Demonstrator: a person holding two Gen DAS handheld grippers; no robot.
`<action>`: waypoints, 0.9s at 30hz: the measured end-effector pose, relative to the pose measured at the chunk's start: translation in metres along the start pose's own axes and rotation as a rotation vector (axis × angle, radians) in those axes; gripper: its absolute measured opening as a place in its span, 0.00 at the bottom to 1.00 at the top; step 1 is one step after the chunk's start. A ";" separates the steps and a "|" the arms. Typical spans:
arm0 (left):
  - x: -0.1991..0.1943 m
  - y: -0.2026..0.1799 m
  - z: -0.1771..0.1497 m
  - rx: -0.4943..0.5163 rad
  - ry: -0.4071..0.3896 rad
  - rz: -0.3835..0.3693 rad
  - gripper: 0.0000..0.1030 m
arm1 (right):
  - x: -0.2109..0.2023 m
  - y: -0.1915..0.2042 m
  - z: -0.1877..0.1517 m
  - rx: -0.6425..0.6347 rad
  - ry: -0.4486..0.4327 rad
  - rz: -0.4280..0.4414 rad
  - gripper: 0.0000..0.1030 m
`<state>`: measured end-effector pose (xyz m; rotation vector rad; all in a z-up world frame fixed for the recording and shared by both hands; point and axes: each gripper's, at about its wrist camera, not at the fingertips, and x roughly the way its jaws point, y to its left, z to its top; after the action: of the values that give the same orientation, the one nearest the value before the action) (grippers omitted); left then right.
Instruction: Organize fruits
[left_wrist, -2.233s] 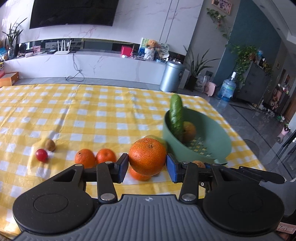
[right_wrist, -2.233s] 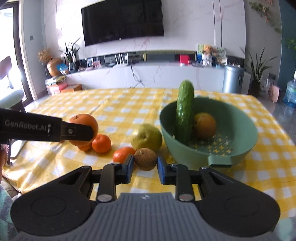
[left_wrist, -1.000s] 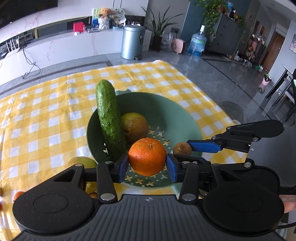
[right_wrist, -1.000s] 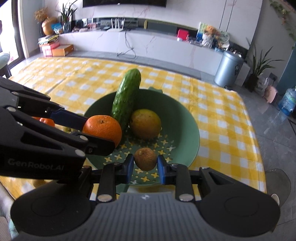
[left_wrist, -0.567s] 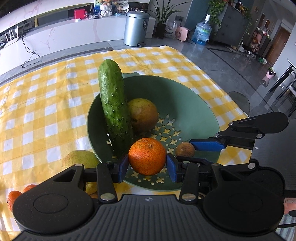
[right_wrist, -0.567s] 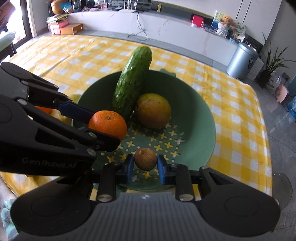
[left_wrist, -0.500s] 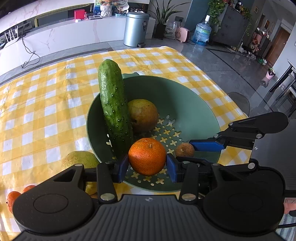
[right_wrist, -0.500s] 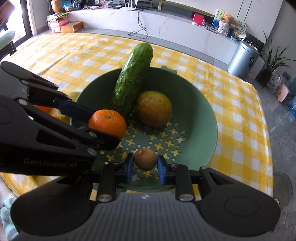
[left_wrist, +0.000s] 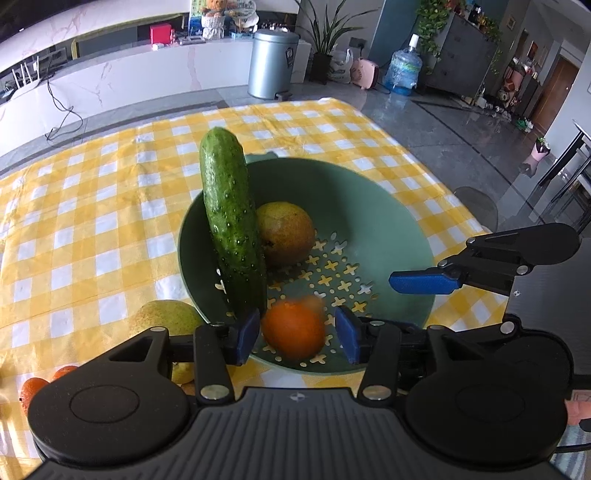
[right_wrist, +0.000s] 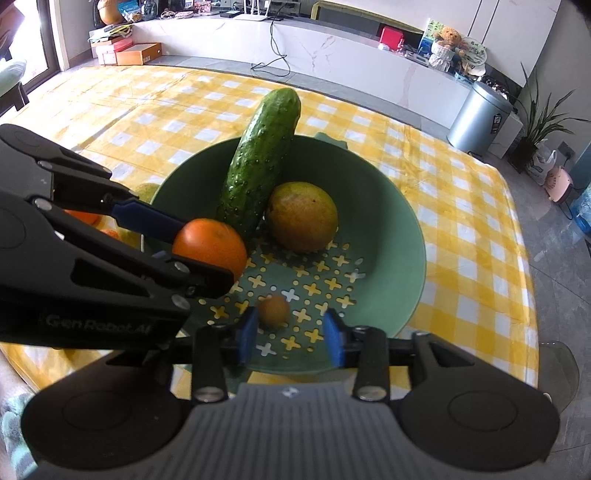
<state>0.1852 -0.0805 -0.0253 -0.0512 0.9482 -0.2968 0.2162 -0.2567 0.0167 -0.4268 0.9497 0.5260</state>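
A green perforated bowl (left_wrist: 399, 229) holds an upright cucumber (left_wrist: 231, 221) and a yellow-brown round fruit (left_wrist: 286, 232). My left gripper (left_wrist: 297, 338) hangs over the bowl's near side and its jaws are opening. The orange (left_wrist: 293, 328) is blurred between the pads, with a gap on each side. My right gripper (right_wrist: 290, 336) is also over the bowl and its jaws are opening. A small brown fruit (right_wrist: 273, 311) lies loose on the bowl's floor, near the left pad but free of both. In the right wrist view the orange (right_wrist: 210, 247) sits beside the cucumber (right_wrist: 262, 158).
A pale green pear (left_wrist: 162, 317) lies on the yellow checked cloth (left_wrist: 92, 229) just left of the bowl. Small oranges (left_wrist: 33, 387) sit further left near the table's edge. The table's right edge drops to a grey floor (left_wrist: 424, 122).
Both pairs of jaws have spread. The orange has come off the left pads and sunk toward the bowl. The small brown fruit has left the right pads and dropped onto the bowl's floor.
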 end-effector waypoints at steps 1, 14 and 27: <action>-0.004 -0.001 0.000 0.003 -0.013 0.000 0.56 | -0.002 0.000 0.000 0.000 -0.005 -0.004 0.38; -0.076 -0.008 -0.018 0.049 -0.142 0.073 0.58 | -0.054 0.021 -0.016 0.128 -0.186 -0.019 0.63; -0.116 0.027 -0.050 0.018 -0.191 0.138 0.59 | -0.078 0.080 -0.044 0.275 -0.379 0.078 0.73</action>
<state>0.0875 -0.0190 0.0326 0.0022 0.7555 -0.1694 0.1028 -0.2361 0.0512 -0.0379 0.6609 0.5153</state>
